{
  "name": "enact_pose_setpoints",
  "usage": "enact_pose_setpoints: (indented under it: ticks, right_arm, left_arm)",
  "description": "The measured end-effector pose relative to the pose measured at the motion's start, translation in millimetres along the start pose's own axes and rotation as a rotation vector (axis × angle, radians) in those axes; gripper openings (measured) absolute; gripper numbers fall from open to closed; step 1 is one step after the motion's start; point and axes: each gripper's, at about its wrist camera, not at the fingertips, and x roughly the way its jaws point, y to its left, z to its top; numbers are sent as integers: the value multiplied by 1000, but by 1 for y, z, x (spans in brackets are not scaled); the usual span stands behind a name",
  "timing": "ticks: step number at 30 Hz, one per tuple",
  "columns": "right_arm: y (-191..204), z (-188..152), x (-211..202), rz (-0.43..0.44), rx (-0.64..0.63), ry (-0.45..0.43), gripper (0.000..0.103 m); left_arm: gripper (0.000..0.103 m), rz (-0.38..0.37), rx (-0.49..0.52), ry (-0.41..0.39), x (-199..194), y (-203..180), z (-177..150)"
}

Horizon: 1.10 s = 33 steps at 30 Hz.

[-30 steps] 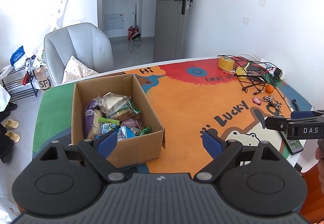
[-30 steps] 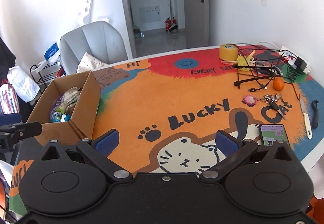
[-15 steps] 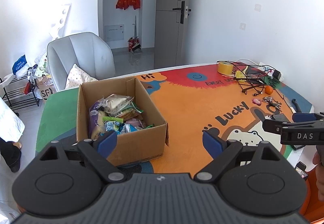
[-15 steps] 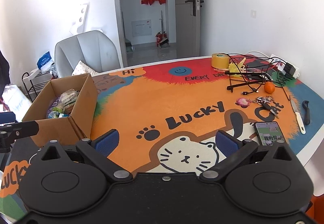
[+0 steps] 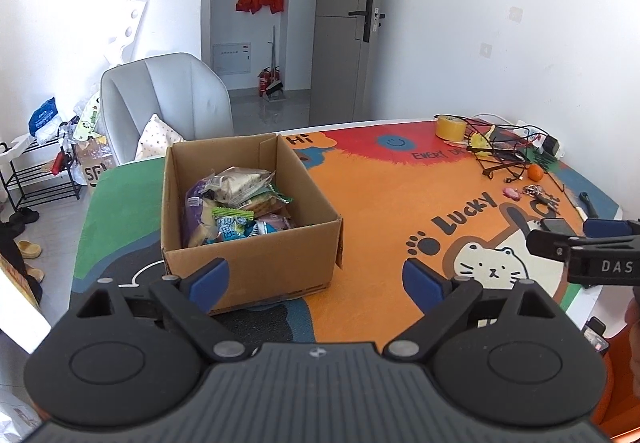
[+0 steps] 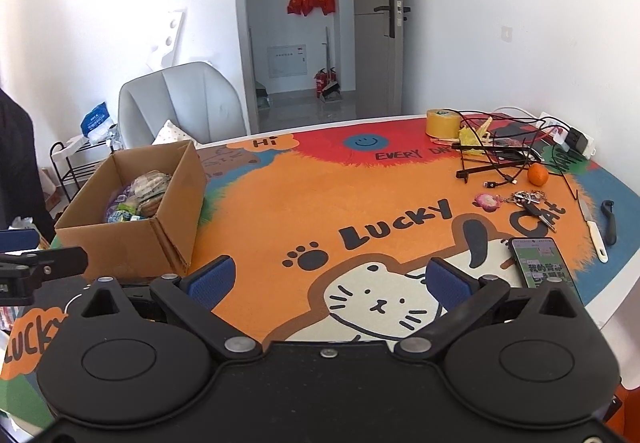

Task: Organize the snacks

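Observation:
An open cardboard box stands on the left part of the colourful table mat and holds several snack packets. The box also shows in the right wrist view, with the packets inside. My left gripper is open and empty, held above the table just in front of the box. My right gripper is open and empty, above the cat drawing near the table's front edge. The right gripper's side shows at the right of the left wrist view.
A phone, a knife, keys, an orange, a tape roll and tangled cables lie at the right of the table. A grey chair stands behind the box.
Both grippers have drawn back and risen a little from the table, so the box and mat look farther off. Both stay open and empty.

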Motion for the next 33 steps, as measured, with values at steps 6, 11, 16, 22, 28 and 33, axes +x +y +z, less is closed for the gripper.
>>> enact_pose_setpoints:
  ticks: [6, 11, 16, 22, 28, 33]
  right_arm:
    - [3, -2, 2, 5, 3, 10, 103]
    - [7, -3, 3, 11, -2, 15, 103]
    - [12, -3, 3, 28, -10, 18, 103]
    - [13, -2, 2, 34, -6, 19, 103]
    - [12, -2, 3, 31, 1, 22, 103]
    - [9, -2, 4, 32, 13, 28, 103]
  left_arm:
    - [94, -9, -5, 4, 2, 1, -2]
    - [95, 1, -19, 8, 2, 4, -2]
    - [96, 8, -30, 5, 1, 8, -1]
    - [96, 4, -45, 10, 1, 11, 0]
    - [96, 8, -30, 6, 0, 10, 1]
    - [96, 7, -32, 4, -2, 10, 2]
